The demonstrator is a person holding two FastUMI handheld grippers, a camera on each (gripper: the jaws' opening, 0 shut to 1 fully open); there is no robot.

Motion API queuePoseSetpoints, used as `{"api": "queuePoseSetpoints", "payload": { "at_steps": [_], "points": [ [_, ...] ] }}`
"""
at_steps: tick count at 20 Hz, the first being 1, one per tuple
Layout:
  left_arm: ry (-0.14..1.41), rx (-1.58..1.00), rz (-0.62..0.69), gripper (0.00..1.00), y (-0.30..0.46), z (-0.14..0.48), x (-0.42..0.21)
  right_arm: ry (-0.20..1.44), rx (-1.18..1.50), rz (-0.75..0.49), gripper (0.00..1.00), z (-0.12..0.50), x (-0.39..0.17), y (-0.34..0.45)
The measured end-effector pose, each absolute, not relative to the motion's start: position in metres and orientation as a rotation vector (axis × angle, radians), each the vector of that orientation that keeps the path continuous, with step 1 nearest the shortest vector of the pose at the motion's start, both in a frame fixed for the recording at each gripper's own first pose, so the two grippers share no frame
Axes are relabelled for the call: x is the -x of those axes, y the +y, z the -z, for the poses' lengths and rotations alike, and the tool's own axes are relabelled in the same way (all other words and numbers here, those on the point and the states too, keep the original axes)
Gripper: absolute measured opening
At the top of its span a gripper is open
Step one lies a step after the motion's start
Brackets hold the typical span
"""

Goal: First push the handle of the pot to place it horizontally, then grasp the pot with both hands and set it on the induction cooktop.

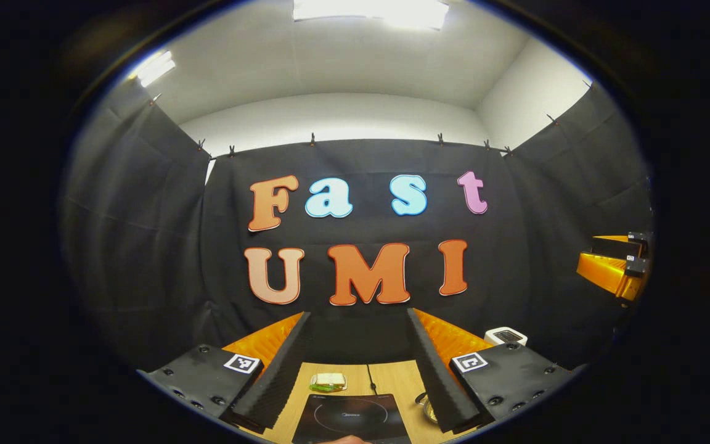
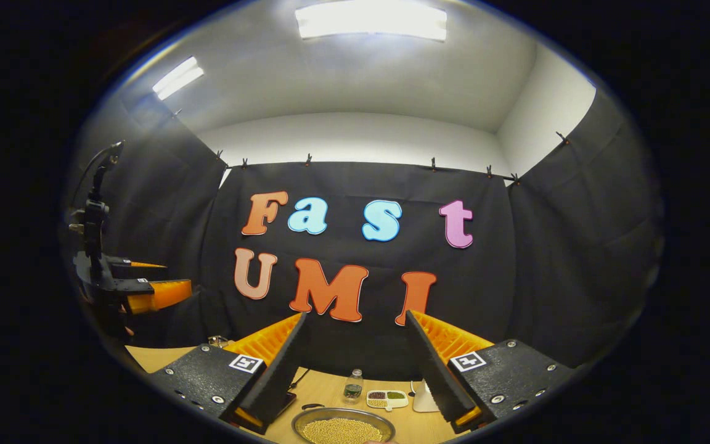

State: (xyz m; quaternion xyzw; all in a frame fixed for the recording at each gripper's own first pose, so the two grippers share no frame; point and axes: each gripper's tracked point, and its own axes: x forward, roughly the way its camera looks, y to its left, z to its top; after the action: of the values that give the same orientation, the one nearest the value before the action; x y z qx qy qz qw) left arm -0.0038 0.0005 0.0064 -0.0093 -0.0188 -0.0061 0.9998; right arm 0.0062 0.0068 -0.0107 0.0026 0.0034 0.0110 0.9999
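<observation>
A metal pot (image 2: 342,427) holding yellow grains sits on the wooden table just below my right gripper (image 2: 355,314), which is open and held above it with nothing between its fingers. My left gripper (image 1: 358,312) is also open and empty, raised over the black induction cooktop (image 1: 352,419). A metal rim, probably the pot (image 1: 424,406), peeks out beside the cooktop's right edge, half hidden by my finger. The pot's handle is hidden. The right gripper (image 1: 617,265) shows at the far right of the left gripper view, and the left gripper (image 2: 139,290) at the far left of the right gripper view.
A small dish with green and white food (image 1: 328,382) and a cable (image 1: 370,381) lie behind the cooktop. A white appliance (image 1: 506,336) stands at the right. Behind the pot are a small bottle (image 2: 352,385), a divided tray of beans (image 2: 387,399) and a white object (image 2: 420,399).
</observation>
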Motion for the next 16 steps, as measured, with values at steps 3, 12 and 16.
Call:
{"api": "queuePoseSetpoints", "payload": {
  "at_steps": [3, 12, 16],
  "points": [
    [-0.058, 0.031, 0.002, 0.99, 0.002, -0.007, 0.004, 0.021, -0.008, -0.020, 0.95, 0.019, -0.006, 0.005],
    [-0.067, 0.029, -0.006, 0.99, -0.006, 0.010, 0.001, 0.141, -0.028, -0.018, 0.93, 0.087, 0.001, -0.007],
    [-0.083, 0.010, -0.004, 0.99, -0.014, 0.017, -0.003, 0.256, -0.066, -0.007, 0.87, 0.140, 0.010, -0.019]
  ]
}}
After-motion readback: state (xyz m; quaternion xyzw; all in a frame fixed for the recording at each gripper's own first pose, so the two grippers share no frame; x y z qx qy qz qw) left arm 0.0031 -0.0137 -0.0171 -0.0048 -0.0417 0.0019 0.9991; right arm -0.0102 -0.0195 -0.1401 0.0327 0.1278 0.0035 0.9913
